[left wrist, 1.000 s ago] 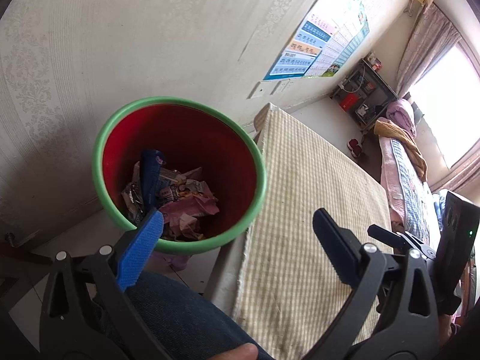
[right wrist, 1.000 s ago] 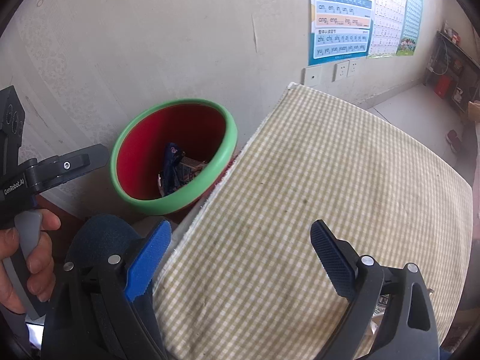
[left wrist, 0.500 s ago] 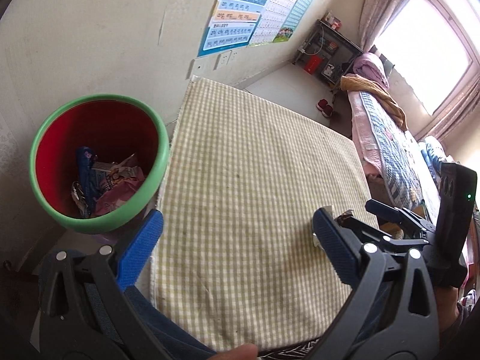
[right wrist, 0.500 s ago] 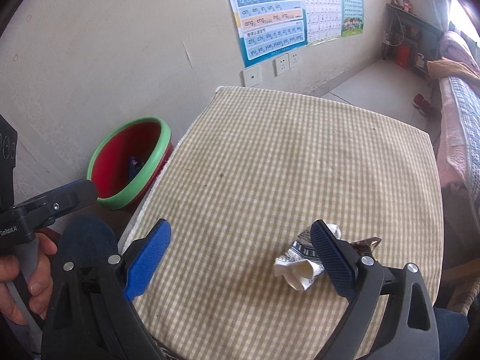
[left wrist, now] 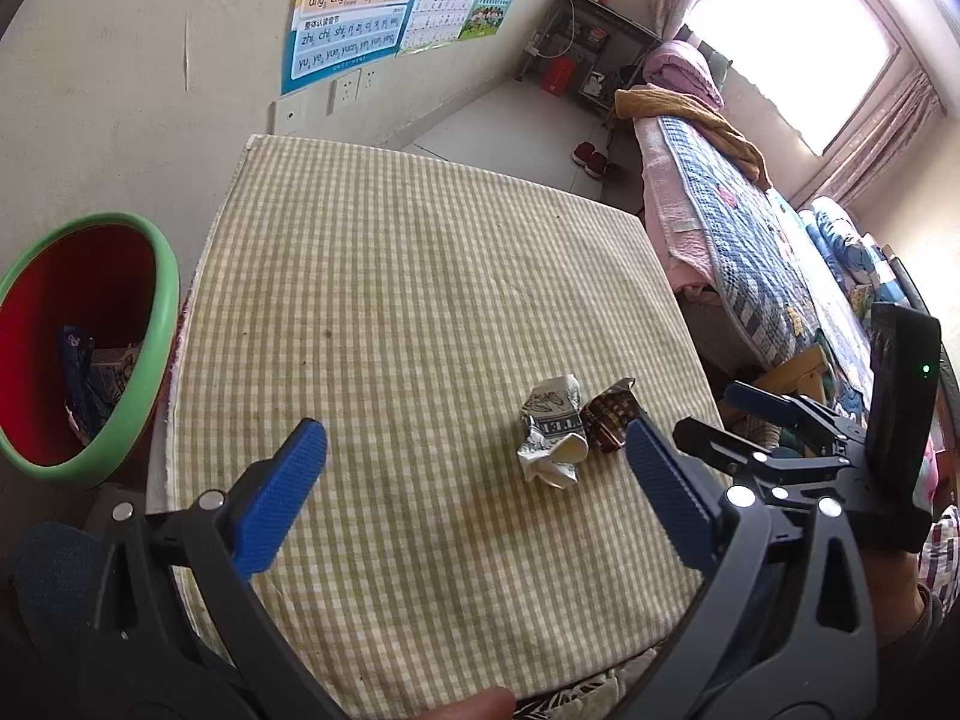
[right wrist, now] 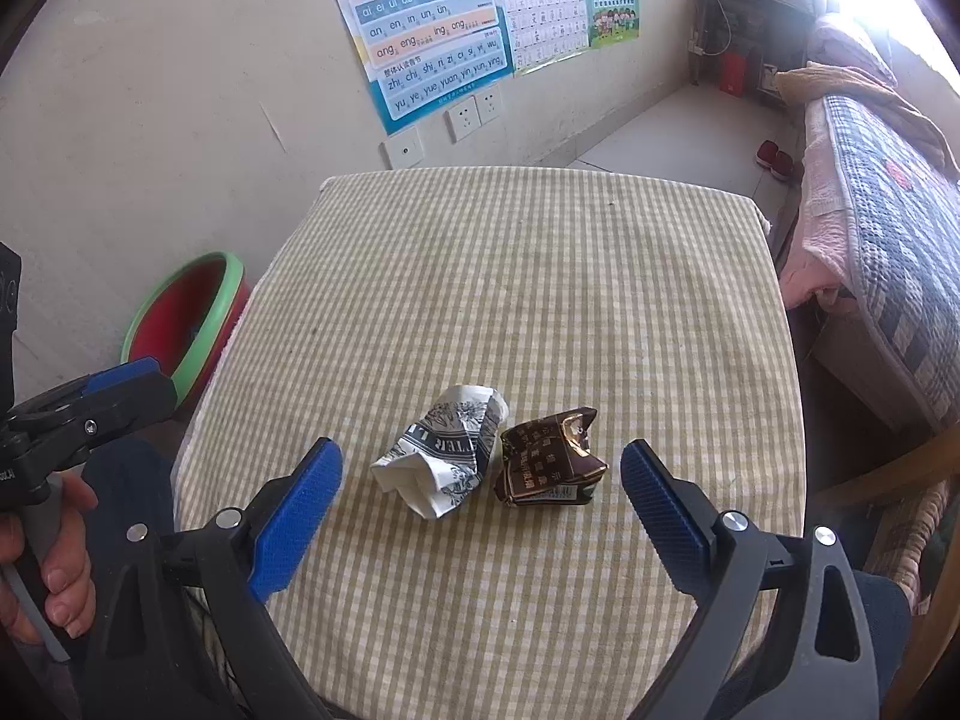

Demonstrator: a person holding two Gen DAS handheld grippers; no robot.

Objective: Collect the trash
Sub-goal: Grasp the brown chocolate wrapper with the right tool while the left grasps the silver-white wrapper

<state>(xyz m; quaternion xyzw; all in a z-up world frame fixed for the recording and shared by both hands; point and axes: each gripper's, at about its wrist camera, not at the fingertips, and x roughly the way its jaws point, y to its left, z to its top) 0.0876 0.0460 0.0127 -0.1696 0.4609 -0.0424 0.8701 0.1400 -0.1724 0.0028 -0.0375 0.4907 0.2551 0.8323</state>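
Note:
Two pieces of trash lie side by side on the checked tablecloth [right wrist: 540,276]: a crumpled white printed paper [right wrist: 447,456] [left wrist: 552,426] and a brown crumpled wrapper [right wrist: 549,459] [left wrist: 609,414] to its right. My right gripper [right wrist: 480,480] is open, low over the table, with both pieces between and just ahead of its blue pads. My left gripper [left wrist: 474,468] is open and empty, hovering nearer the table's front, the trash ahead to its right. A red bin with a green rim [left wrist: 153,300] [right wrist: 222,294] stands left of the table, holding several wrappers.
The wall with posters [right wrist: 420,24] and sockets backs the table. A bed with a quilt [left wrist: 738,228] lies to the right. A wooden chair [right wrist: 900,474] stands at the table's right edge. A hand [right wrist: 54,546] holds the left gripper's handle.
Both views have swung right, from the bin to the table. The two pieces of trash have come into view, and the right gripper now brackets them. Both grippers stayed open.

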